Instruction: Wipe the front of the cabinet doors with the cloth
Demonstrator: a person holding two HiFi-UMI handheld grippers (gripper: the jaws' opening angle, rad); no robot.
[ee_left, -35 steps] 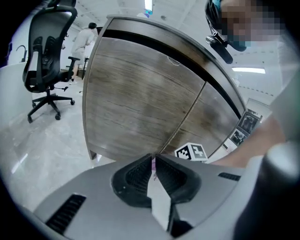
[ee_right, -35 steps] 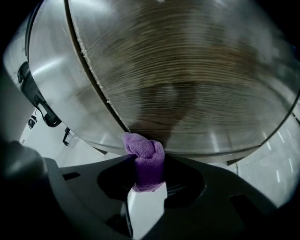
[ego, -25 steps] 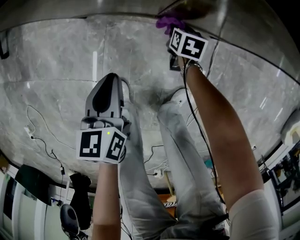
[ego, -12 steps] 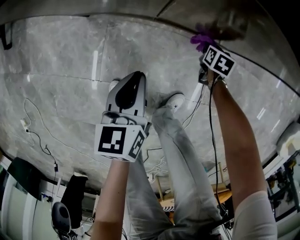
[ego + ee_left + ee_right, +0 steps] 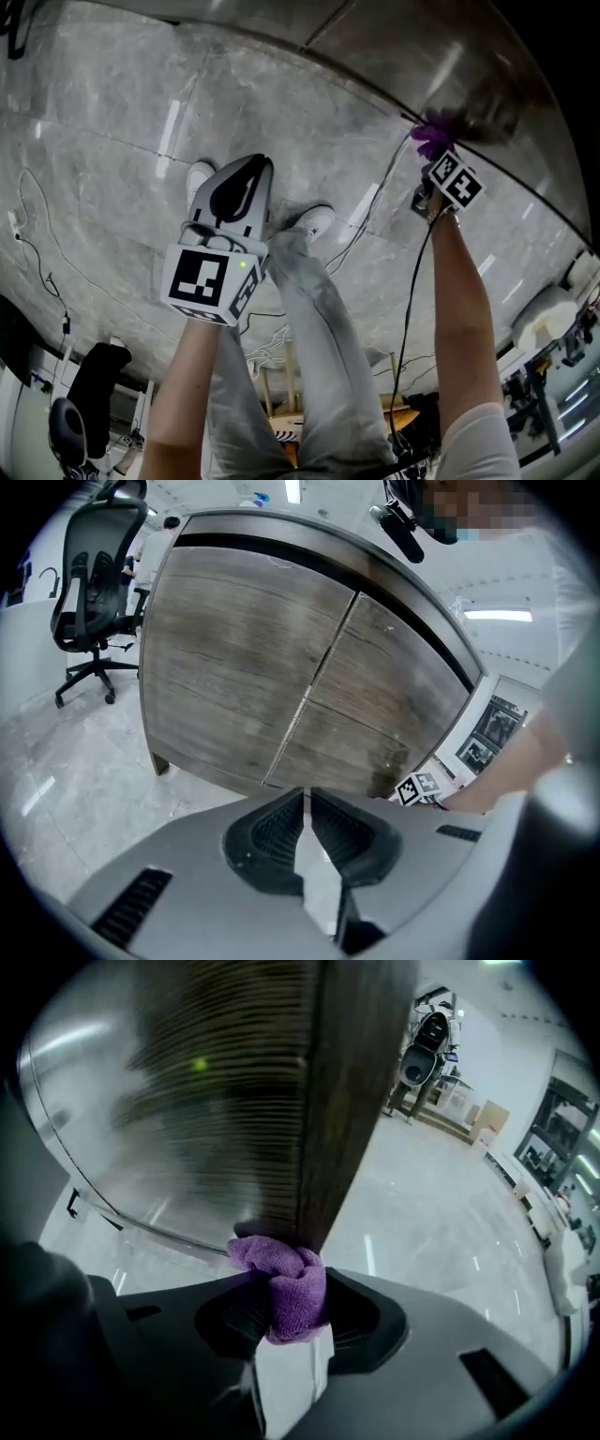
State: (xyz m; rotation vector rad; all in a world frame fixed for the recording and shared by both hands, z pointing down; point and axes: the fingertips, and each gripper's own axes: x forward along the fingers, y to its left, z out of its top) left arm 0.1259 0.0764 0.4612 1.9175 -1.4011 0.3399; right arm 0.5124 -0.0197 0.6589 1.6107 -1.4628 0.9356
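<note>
My right gripper [image 5: 286, 1309] is clamped on the cloth [image 5: 281, 1274], and the bunched end presses the door [image 5: 234, 1101] close to its edge. My left gripper [image 5: 307, 808] hangs well back, jaws together on nothing. Risks, in my judgement: the wad slips off the edge, friction drags it loose, or bare jaw scrapes wood.

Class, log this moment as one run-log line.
right claw: shut on purple cloth | purple cloth: against cabinet door | left claw: shut, empty, held back
</note>
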